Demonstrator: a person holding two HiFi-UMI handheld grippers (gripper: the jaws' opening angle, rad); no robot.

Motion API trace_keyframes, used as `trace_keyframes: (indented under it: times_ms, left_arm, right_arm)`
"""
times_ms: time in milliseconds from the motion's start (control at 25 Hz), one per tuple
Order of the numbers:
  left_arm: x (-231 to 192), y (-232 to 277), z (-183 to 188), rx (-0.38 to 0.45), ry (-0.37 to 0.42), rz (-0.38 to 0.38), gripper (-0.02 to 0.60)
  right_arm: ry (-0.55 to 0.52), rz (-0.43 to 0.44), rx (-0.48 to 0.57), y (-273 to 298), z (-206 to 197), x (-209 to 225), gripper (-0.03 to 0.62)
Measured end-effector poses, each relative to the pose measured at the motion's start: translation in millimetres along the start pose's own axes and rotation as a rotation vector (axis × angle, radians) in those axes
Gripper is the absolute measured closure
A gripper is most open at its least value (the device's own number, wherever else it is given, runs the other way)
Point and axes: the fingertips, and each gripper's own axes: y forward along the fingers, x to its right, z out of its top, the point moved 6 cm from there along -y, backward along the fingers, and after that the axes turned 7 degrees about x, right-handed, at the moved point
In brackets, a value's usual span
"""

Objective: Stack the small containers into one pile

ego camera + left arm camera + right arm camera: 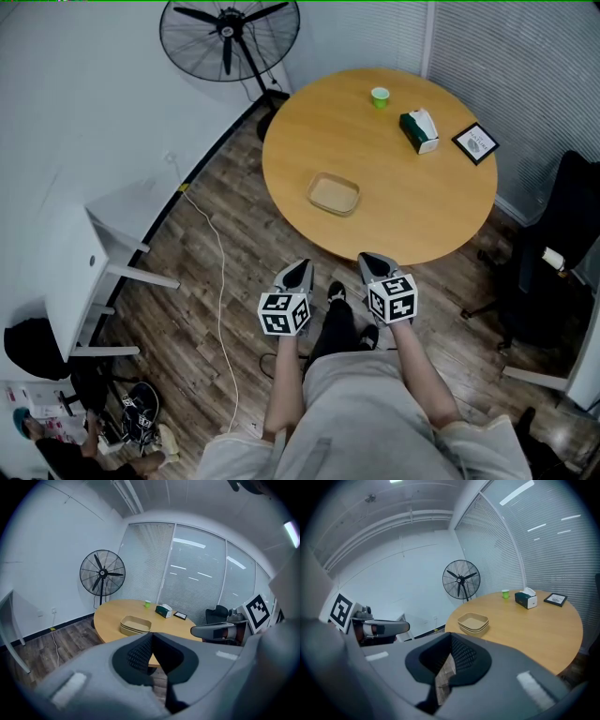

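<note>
The small tan containers [334, 194] sit nested in one pile on the round wooden table [431, 216], toward its near left part. They also show in the left gripper view as a stack [136, 624] and in the right gripper view [473, 622]. My left gripper [299, 269] and right gripper [374, 260] hang side by side just off the table's near edge, over the floor. Both are shut with nothing between their jaws, as the left gripper [151, 638] and right gripper [451, 640] show up close. Neither touches the pile.
A green cup [380, 97], a tissue box [419, 130] and a small framed picture [475, 142] lie on the table's far side. A standing fan [229, 37] is behind the table, a white desk [89, 258] to the left, a black chair [553, 253] to the right. A cable [221, 281] runs across the floor.
</note>
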Motion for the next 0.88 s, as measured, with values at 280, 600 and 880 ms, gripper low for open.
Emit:
trace_keyframes:
  times_ms: [280,600,880]
  left_arm:
    - [-0.6,0.4,-0.4,-0.002,-0.006,-0.006,0.577]
    - [-0.7,1.0,-2.2,-0.004,-0.006,-0.014,0.577]
    - [-1.8,0.8,0.7,-0.003,-0.007,-0.013,0.577]
  right_arm:
    - [-0.004,0.002,-0.006,0.6,0.2,-1.9,0.594]
    - [-0.01,0.0,-0.01,0.8,-1.7,-3.5,0.594]
    - [-0.012,0.002,-0.012,1.2,-1.1,-5.0,0.594]
